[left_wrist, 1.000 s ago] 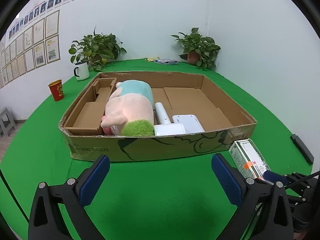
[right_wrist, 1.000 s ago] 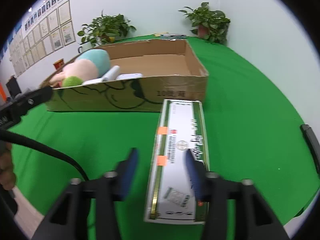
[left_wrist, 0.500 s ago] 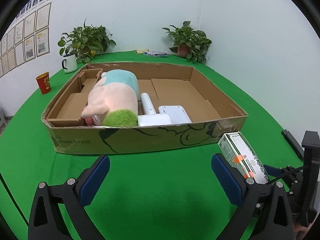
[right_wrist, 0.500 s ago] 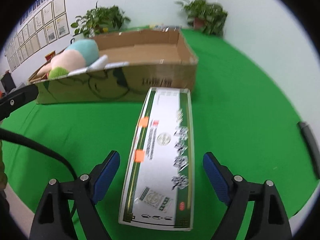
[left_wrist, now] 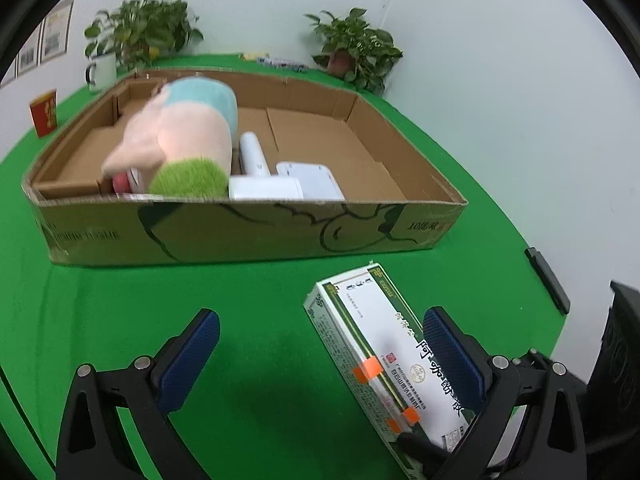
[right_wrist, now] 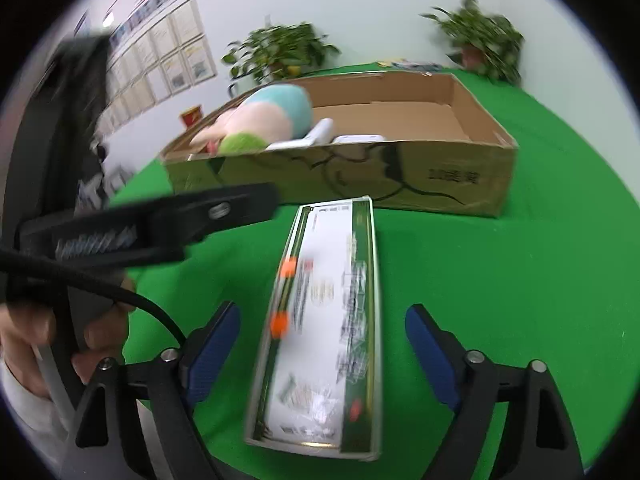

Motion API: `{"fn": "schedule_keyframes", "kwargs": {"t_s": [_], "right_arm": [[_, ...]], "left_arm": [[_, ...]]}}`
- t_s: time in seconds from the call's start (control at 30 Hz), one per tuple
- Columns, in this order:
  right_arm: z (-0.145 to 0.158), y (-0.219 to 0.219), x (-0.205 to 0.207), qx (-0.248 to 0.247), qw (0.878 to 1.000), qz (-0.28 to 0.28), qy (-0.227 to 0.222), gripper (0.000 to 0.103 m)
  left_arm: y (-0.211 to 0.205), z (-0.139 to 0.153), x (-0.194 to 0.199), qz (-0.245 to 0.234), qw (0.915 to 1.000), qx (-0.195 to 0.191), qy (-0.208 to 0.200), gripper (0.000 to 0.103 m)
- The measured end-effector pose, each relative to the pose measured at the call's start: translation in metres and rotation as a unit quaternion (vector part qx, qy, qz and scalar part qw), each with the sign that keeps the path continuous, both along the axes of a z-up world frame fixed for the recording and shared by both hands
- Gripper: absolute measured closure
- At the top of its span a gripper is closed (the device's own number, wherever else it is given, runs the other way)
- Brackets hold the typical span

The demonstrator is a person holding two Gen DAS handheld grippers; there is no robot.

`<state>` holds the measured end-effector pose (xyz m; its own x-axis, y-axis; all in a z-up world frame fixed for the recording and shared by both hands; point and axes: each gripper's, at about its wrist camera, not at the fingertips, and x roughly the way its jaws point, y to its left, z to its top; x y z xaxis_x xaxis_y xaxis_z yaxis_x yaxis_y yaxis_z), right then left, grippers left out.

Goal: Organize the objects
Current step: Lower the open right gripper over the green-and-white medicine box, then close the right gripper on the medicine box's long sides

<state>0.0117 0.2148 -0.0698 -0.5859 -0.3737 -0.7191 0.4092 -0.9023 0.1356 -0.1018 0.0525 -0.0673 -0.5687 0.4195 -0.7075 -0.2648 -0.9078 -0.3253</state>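
Right gripper (right_wrist: pixel 322 346): jaws spread wide, blue pads standing clear of the long white-and-green carton (right_wrist: pixel 326 320) that lies flat between them on the green table cover (right_wrist: pixel 500 280). Neither pad presses on the carton; a strip of green shows on each side.

Left gripper (left_wrist: pixel 316 360): jaws spread wide, nothing pinched. In the left wrist view the same carton (left_wrist: pixel 376 356) lies at 4 o'clock of frame centre, its long side passing just under or beside the right-hand pad; contact cannot be confirmed. In the right wrist view the left gripper's black body enters from 9 o'clock, with a bare hand (right_wrist: pixel 48 340) on its handle at 8 o'clock.

Carton position: on the cover, just in front of the near wall of the shallow cardboard box (left_wrist: pixel 248 232), one short end pointing at that wall, a narrow gap between.

Box contents, left half: a plush toy (left_wrist: pixel 180 140), pink, blue and green; beside it a white cylinder (left_wrist: pixel 254 156) and a white flat device (left_wrist: pixel 310 178). Right half shows bare cardboard.

Room: white walls; two potted plants (left_wrist: pixel 356 52) at 11 and 1 o'clock behind the box; a white mug (left_wrist: pixel 100 74) and a red cup (left_wrist: pixel 44 112) at 10 o'clock; framed sheets on the left wall.
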Motion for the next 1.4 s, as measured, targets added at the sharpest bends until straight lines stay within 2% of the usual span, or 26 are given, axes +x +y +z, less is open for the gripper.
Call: {"fn": "schedule_keyframes", "kwargs": {"t_s": [0.13, 0.23, 0.33, 0.47, 0.67, 0.7, 0.73, 0.77, 0.83, 0.9, 1.03, 1.1, 1.27, 1.3, 1.33, 1.4], "right_arm": [[-0.010, -0.010, 0.004, 0.018, 1.000, 0.014, -0.013, 0.018], [-0.011, -0.016, 0.009, 0.029, 0.999, 0.018, -0.006, 0.018], [-0.012, -0.021, 0.011, 0.041, 0.999, 0.017, 0.002, 0.018], [-0.012, -0.024, 0.011, 0.045, 0.999, 0.016, 0.007, 0.018], [-0.015, -0.023, 0.006, 0.032, 0.999, 0.009, -0.006, 0.021], [-0.015, -0.024, 0.005, 0.031, 0.999, 0.010, -0.007, 0.021], [-0.015, -0.024, 0.005, 0.031, 0.999, 0.012, -0.005, 0.022], [-0.015, -0.024, 0.005, 0.031, 0.999, 0.015, -0.003, 0.028], [-0.016, -0.027, 0.005, 0.036, 0.999, 0.017, -0.004, 0.037], [-0.017, -0.029, 0.006, 0.035, 0.999, 0.011, -0.002, 0.037], [-0.017, -0.025, 0.004, 0.008, 1.000, -0.002, -0.013, 0.037], [-0.015, -0.019, 0.002, -0.025, 0.999, -0.005, -0.029, 0.037], [-0.014, -0.012, 0.002, -0.069, 0.996, -0.001, -0.048, 0.038], [-0.014, -0.009, -0.002, -0.080, 0.995, -0.014, -0.053, 0.039], [-0.013, -0.006, -0.004, -0.092, 0.994, -0.015, -0.057, 0.045], [-0.012, -0.004, -0.004, -0.102, 0.993, -0.020, -0.062, 0.048]], "left_arm": [[0.000, -0.016, -0.006, -0.016, 0.9981, 0.045, -0.038, 0.001], [0.001, -0.028, -0.010, -0.024, 0.9947, 0.073, -0.068, 0.003], [0.007, -0.037, -0.013, -0.039, 0.9903, 0.097, -0.092, 0.008], [0.012, -0.046, -0.014, -0.051, 0.9865, 0.112, -0.108, 0.014], [0.009, -0.051, -0.017, -0.050, 0.9836, 0.131, -0.113, 0.015], [0.009, -0.051, -0.018, -0.051, 0.9832, 0.133, -0.114, 0.018], [0.009, -0.052, -0.018, -0.053, 0.9822, 0.136, -0.118, 0.021], [0.009, -0.054, -0.020, -0.056, 0.9805, 0.142, -0.124, 0.026], [0.008, -0.055, -0.019, -0.053, 0.9794, 0.148, -0.126, 0.027], [0.005, -0.056, -0.020, -0.050, 0.9787, 0.153, -0.127, 0.029], [0.001, -0.058, -0.021, -0.040, 0.9784, 0.156, -0.130, 0.038], [-0.001, -0.059, -0.022, -0.037, 0.9792, 0.152, -0.130, 0.044], [0.001, -0.065, -0.026, -0.032, 0.9781, 0.156, -0.134, 0.046], [0.003, -0.065, -0.026, -0.030, 0.9791, 0.152, -0.131, 0.046], [0.004, -0.066, -0.027, -0.030, 0.9791, 0.152, -0.131, 0.046], [0.003, -0.067, -0.027, -0.028, 0.9776, 0.159, -0.135, 0.046]]}}
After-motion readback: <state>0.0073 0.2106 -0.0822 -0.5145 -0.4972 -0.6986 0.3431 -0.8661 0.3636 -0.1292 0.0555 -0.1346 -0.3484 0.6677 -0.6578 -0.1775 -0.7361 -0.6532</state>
